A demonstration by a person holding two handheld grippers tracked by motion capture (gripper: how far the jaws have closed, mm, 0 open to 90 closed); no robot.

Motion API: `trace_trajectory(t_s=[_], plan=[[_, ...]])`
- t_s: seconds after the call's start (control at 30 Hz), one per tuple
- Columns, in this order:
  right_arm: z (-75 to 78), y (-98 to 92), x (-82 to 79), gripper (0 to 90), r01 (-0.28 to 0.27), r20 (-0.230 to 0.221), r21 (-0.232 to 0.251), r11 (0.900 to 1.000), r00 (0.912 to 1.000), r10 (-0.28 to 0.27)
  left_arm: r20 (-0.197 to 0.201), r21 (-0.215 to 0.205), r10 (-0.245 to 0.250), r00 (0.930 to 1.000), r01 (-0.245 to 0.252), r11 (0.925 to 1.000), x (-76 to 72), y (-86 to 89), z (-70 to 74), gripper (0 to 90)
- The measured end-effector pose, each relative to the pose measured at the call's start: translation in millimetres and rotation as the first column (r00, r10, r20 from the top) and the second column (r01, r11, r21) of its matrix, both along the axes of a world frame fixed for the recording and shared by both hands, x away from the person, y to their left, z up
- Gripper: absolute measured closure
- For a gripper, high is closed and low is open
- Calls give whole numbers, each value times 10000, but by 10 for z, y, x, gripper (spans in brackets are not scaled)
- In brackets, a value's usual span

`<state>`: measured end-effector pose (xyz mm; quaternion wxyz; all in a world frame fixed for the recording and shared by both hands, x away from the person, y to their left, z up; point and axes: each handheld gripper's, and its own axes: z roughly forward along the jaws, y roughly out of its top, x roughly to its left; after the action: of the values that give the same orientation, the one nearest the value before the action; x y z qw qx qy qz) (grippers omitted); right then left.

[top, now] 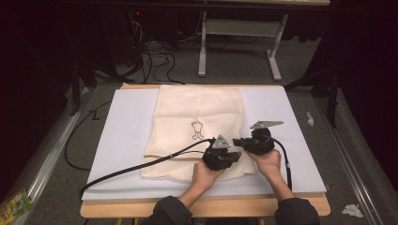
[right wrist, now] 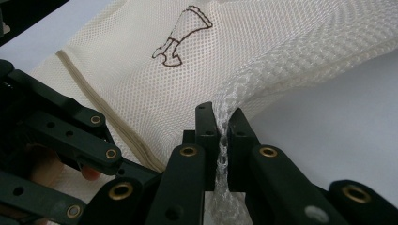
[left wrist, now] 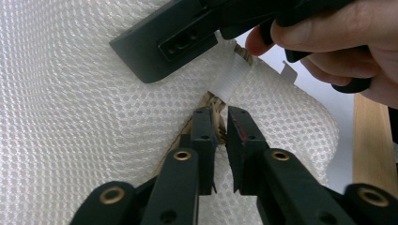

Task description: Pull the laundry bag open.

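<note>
High view: a cream mesh laundry bag lies flat on the white sheet covering the counter, a small brown printed figure near its middle. Both hands work at the bag's near right corner. The left hand-held gripper and the right hand-held gripper meet nose to nose there, cables trailing off to either side. The rest of the bag looks undisturbed.

Left gripper view: the left hand-held gripper has its jaws drawn nearly together, a thin slit between them, nipping at a tan zipper end just below a white ribbed fabric tab. Whether the pull itself is caught I cannot tell. The other gripper's black body and the person's fingers sit just above.

Right gripper view: the right hand-held gripper is pressed together on a bunched fold of mesh, which rises in a ridge away to the right. The tan zipper line runs along the bag's edge to the left, apparently zipped.

Judgement: early stage. The corner is pinned and the zipper end is being engaged; the actual run of the zipper along the edge looks wholly left to do.
</note>
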<state>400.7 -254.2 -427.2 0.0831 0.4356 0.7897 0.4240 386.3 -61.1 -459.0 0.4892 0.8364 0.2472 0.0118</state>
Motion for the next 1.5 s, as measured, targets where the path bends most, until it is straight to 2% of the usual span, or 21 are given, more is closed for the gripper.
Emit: trace_trajectory(t_s=[0.1,0.7,1.03,1.5], plan=[[-2,-7,4,878,-38,20,0,10000,10000,38,-87,-54,-47,10000,47,10000,7,1,3,861],[-6,-59,-29,879,-82,177,-85,9999,9998,83,183,217,-291,9994,287,9994,-36,71,96,871],[-15,-76,-30,879,-132,207,-131,9998,9997,135,288,258,-304,9991,297,9992,-51,98,118,872],[-16,-72,-34,880,-186,158,-200,9996,9997,189,230,257,-247,9994,241,9994,-42,154,135,872]])
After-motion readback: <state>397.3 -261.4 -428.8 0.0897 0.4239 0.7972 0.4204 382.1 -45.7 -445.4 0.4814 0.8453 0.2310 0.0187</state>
